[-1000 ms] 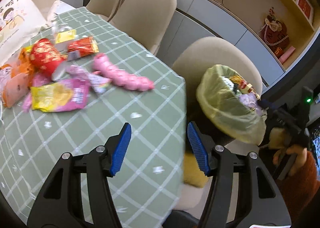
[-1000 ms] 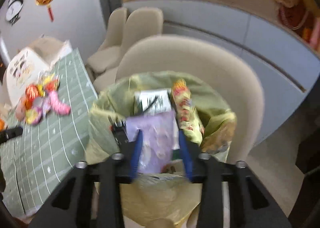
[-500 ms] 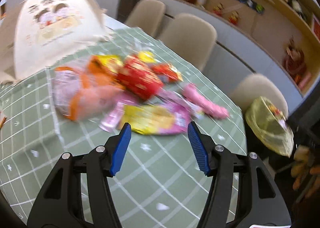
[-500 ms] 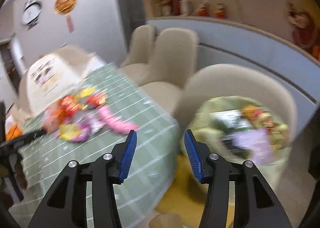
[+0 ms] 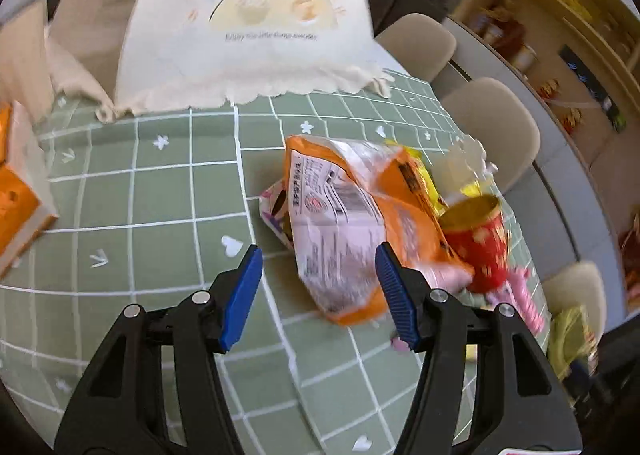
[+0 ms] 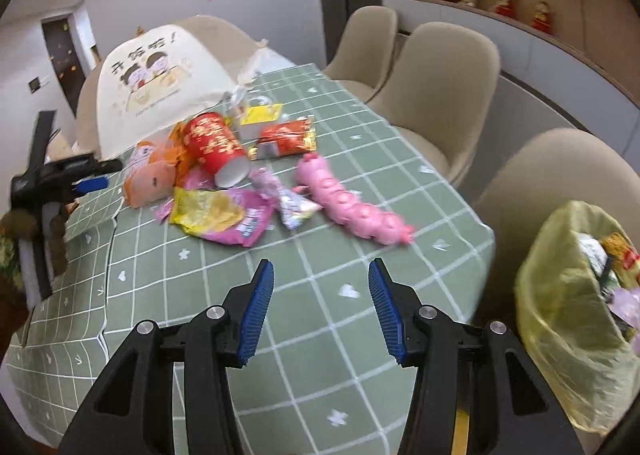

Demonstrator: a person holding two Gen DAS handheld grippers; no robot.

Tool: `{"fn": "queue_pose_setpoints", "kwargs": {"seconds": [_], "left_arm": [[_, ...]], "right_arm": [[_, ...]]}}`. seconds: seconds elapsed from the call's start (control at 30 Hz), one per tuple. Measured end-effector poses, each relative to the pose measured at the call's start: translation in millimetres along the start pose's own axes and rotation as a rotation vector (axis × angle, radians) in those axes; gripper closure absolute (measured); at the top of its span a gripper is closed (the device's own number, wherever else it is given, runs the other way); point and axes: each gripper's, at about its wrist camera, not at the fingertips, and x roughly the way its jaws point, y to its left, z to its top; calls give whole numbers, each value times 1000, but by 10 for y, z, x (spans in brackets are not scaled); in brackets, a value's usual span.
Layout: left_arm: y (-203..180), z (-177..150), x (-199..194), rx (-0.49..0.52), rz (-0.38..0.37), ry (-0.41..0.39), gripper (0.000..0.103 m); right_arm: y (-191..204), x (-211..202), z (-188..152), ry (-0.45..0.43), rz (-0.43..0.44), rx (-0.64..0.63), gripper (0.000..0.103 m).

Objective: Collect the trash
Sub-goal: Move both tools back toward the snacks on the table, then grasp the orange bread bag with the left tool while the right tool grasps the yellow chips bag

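A pile of snack trash lies on the green checked tablecloth (image 6: 320, 295). My left gripper (image 5: 318, 291) is open, its jaws on either side of the near end of an orange and white snack bag (image 5: 348, 223); it also shows at the left of the right wrist view (image 6: 92, 183). A red and gold cup (image 5: 480, 243) lies on its side just right of the bag (image 6: 148, 179). My right gripper (image 6: 320, 307) is open and empty above the table's near part. In front of it lie a pink and yellow wrapper (image 6: 220, 215), a pink bead-shaped pack (image 6: 352, 203), the red cup (image 6: 216, 147) and a red packet (image 6: 286, 137).
A yellow-lined trash bin (image 6: 576, 307) holding wrappers stands off the table's right edge beside beige chairs (image 6: 440, 83). A cream cloth food cover (image 5: 248, 23) stands at the table's far end. An orange box (image 5: 16, 207) lies at the left.
My left gripper has swung away from the bin and closed in on the orange bag. My right gripper has pulled out of the bin and turned toward the table, its jaws wider.
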Motion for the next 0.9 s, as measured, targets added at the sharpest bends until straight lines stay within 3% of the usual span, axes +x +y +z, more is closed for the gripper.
{"fn": "queue_pose_setpoints", "kwargs": {"seconds": [0.1,0.33,0.5,0.63,0.77,0.9], "left_arm": [[-69,80,159,-6,-23,33,47],[-359,80,345,91,-28,57,47],[-485,-22,177,232,54,5,47],[-455,-59,119,253,67,21,47],[-429,-67,104,261,83,20,47],[-413,-75,132,243,76,38,47]], "right_arm": [[112,120,83,8,35,-33,56],[265,518,276,56,93,-128,56],[540,898,501,85,154,-286,56],[713,1236,640,124,209,-353,56],[795,1450,615,205,251,-347,56],[878,1353,397,223,260,-370,57]]}}
